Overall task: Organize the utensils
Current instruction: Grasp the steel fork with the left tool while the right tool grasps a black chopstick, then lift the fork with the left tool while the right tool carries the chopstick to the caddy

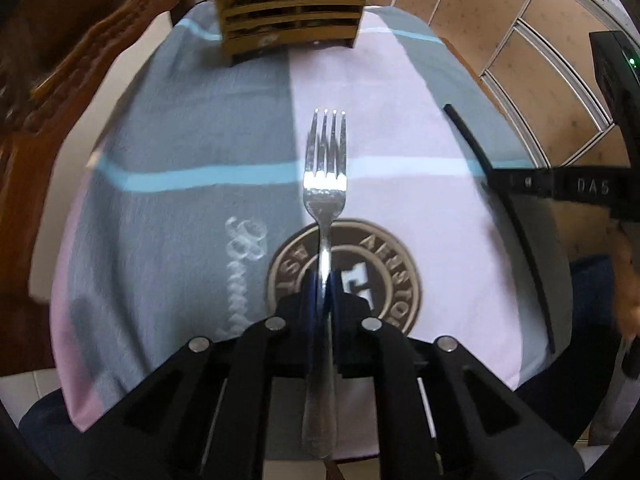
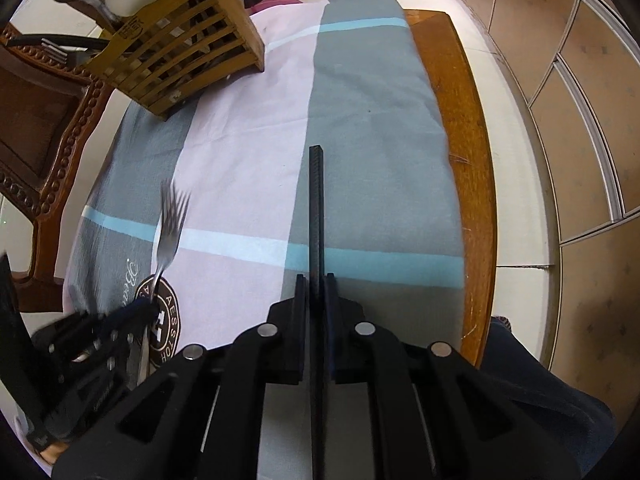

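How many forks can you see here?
2, perhaps more. One fork is gripped in the left tongs; another's tines poke out beside the wooden holder, which may hide others.

Black hand-held gripper [image 1: 326, 280], silver rivets

Soft, even daylight; glare on the fork [image 1: 325, 184]; motion blur; strong fisheye bending and dark corners.

We point both black two-finger claws steeply down: left claw [image 1: 326, 292] clamps a silver metal fork [image 1: 326, 184], right claw [image 2: 316, 292] grips a thin black stick [image 2: 316, 208].
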A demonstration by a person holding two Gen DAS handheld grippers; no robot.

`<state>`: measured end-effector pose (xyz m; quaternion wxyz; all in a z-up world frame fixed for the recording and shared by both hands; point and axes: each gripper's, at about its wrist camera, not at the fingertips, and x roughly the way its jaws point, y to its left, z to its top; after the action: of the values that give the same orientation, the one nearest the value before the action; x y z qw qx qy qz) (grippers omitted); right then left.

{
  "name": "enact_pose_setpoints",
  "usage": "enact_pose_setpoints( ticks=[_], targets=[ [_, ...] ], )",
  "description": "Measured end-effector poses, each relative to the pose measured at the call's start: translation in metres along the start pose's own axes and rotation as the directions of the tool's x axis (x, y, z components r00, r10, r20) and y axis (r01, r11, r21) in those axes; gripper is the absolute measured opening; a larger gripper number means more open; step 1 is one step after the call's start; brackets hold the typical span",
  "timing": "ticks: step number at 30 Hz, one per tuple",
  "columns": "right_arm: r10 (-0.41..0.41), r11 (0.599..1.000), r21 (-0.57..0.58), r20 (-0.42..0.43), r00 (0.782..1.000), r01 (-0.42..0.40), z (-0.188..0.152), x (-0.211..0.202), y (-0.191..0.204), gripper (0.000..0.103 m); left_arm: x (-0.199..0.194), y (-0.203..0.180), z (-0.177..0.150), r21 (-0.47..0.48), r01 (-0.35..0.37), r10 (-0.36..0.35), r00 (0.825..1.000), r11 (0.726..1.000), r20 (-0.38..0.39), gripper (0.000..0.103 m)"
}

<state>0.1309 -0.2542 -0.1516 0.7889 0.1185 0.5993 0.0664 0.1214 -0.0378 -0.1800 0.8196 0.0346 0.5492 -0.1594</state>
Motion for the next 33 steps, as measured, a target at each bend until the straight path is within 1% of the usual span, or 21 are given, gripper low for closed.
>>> enact_pose_setpoints(
  ticks=[1, 2, 5, 7, 10, 13, 15, 17, 18, 20, 22, 23, 24, 25, 26, 29, 30, 31, 33],
  targets=[
    [-0.005, 1.0, 0.0, 0.008, 1.0, 0.005, 0.0, -0.001, 0.001, 0.021, -0.001, 0.002, 0.0, -0.005, -0.007, 0.007, 1.0, 1.0, 0.005, 0.015],
    [-0.009, 1.0, -0.001, 0.011, 1.0, 0.009, 0.001, -0.001, 0.001, 0.023, -0.001, 0.004, 0.003, -0.013, -0.023, 0.023, 1.0, 1.0, 0.011, 0.02],
    [-0.009, 1.0, 0.002, 0.017, 1.0, 0.009, 0.001, -0.002, 0.002, 0.023, -0.006, 0.002, 0.012, -0.021, -0.055, 0.056, 0.998, 0.998, 0.038, 0.025],
    [-0.021, 1.0, -0.004, 0.026, 0.999, 0.021, 0.0, -0.002, 0.005, 0.023, -0.006, -0.007, 0.024, -0.02, -0.073, 0.074, 0.995, 0.997, 0.059, 0.028],
    [-0.035, 0.999, -0.013, 0.035, 0.999, 0.036, -0.001, -0.003, 0.005, 0.023, -0.002, -0.02, 0.04, -0.022, -0.146, 0.147, 0.986, 0.989, 0.084, 0.032],
    [-0.045, 0.999, -0.018, 0.045, 0.998, 0.046, -0.001, -0.004, 0.004, 0.023, 0.013, -0.034, 0.055, -0.016, -0.193, 0.194, 0.978, 0.981, 0.077, 0.036],
    [-0.047, 0.999, -0.019, 0.048, 0.998, 0.048, -0.002, -0.005, 0.003, 0.023, 0.025, -0.041, 0.063, -0.007, -0.25, 0.249, 0.966, 0.968, 0.061, 0.036],
    [-0.044, 0.999, -0.017, 0.049, 0.998, 0.045, -0.001, -0.005, 0.002, 0.023, 0.032, -0.044, 0.067, 0.0, -0.28, 0.28, 0.958, 0.96, 0.058, 0.037],
    [-0.043, 0.999, -0.016, 0.05, 0.998, 0.044, -0.001, -0.006, 0.001, 0.023, 0.032, -0.045, 0.068, 0.003, -0.29, 0.289, 0.955, 0.957, 0.069, 0.035],
    [-0.042, 0.999, -0.015, 0.053, 0.998, 0.042, 0.0, -0.006, 0.0, 0.023, 0.031, -0.045, 0.07, 0.007, -0.293, 0.292, 0.953, 0.956, 0.08, 0.02],
    [-0.042, 0.999, -0.009, 0.053, 0.998, 0.042, 0.001, -0.005, -0.003, 0.023, 0.024, -0.041, 0.072, 0.001, -0.244, 0.243, 0.965, 0.97, 0.095, 0.01],
    [-0.043, 0.999, -0.006, 0.053, 0.998, 0.043, 0.001, -0.005, -0.003, 0.023, 0.02, -0.039, 0.073, -0.003, -0.236, 0.235, 0.966, 0.972, 0.105, 0.006],
    [-0.044, 0.999, -0.001, 0.053, 0.998, 0.044, 0.001, -0.004, -0.005, 0.023, 0.014, -0.036, 0.073, -0.012, -0.222, 0.221, 0.968, 0.975, 0.116, 0.004],
    [-0.045, 0.999, 0.002, 0.052, 0.998, 0.045, 0.002, -0.004, -0.006, 0.023, 0.005, -0.032, 0.074, -0.026, -0.183, 0.185, 0.974, 0.983, 0.129, 0.002],
    [-0.045, 0.999, 0.005, 0.051, 0.998, 0.045, 0.002, -0.003, -0.006, 0.023, -0.002, -0.028, 0.074, -0.036, -0.152, 0.156, 0.978, 0.988, 0.137, 0.001],
    [-0.051, 0.999, 0.005, 0.052, 0.997, 0.05, 0.003, -0.002, -0.004, 0.023, -0.021, -0.02, 0.074, -0.048, -0.106, 0.113, 0.98, 0.993, 0.166, 0.001],
    [-0.051, 0.999, 0.004, 0.053, 0.997, 0.051, 0.003, -0.001, -0.003, 0.023, -0.022, -0.02, 0.078, -0.055, -0.087, 0.095, 0.98, 0.995, 0.172, 0.001],
    [-0.052, 0.999, 0.002, 0.053, 0.997, 0.052, 0.003, -0.001, -0.002, 0.023, -0.031, -0.016, 0.078, -0.065, -0.057, 0.068, 0.98, 0.996, 0.187, 0.001],
    [-0.054, 0.999, 0.0, 0.053, 0.997, 0.054, 0.003, -0.001, -0.002, 0.023, -0.044, -0.012, 0.077, -0.076, -0.021, 0.037, 0.976, 0.997, 0.216, 0.001]
  ],
)
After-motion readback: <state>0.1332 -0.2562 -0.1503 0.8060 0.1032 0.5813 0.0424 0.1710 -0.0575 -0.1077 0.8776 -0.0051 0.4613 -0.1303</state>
